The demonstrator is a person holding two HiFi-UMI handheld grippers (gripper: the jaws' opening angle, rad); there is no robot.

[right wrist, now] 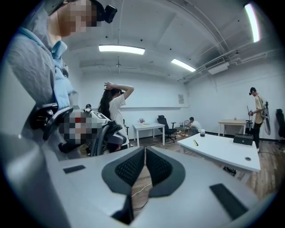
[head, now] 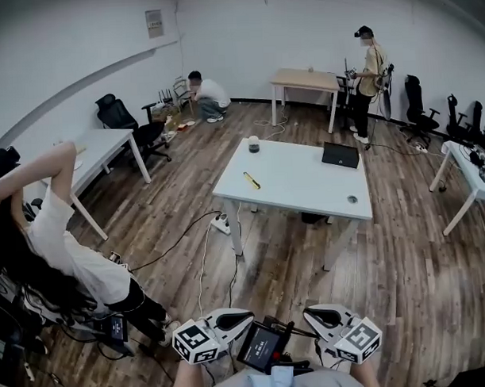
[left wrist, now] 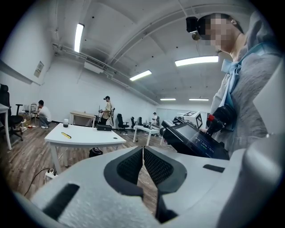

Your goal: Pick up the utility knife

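Left gripper (left wrist: 143,161) and right gripper (right wrist: 145,161) are both clamped together, holding nothing. The utility knife (head: 251,180) lies mid-frame on the white surface (head: 306,186), well apart from both.

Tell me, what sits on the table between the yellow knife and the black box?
Nothing; the head view shows bare tabletop between knife and box.

My head camera looks steeply down on the distant counter (head: 298,183); cameras on my left tool (head: 248,315) and right tool (head: 308,313) angle inward past my chest, sharing that counter.
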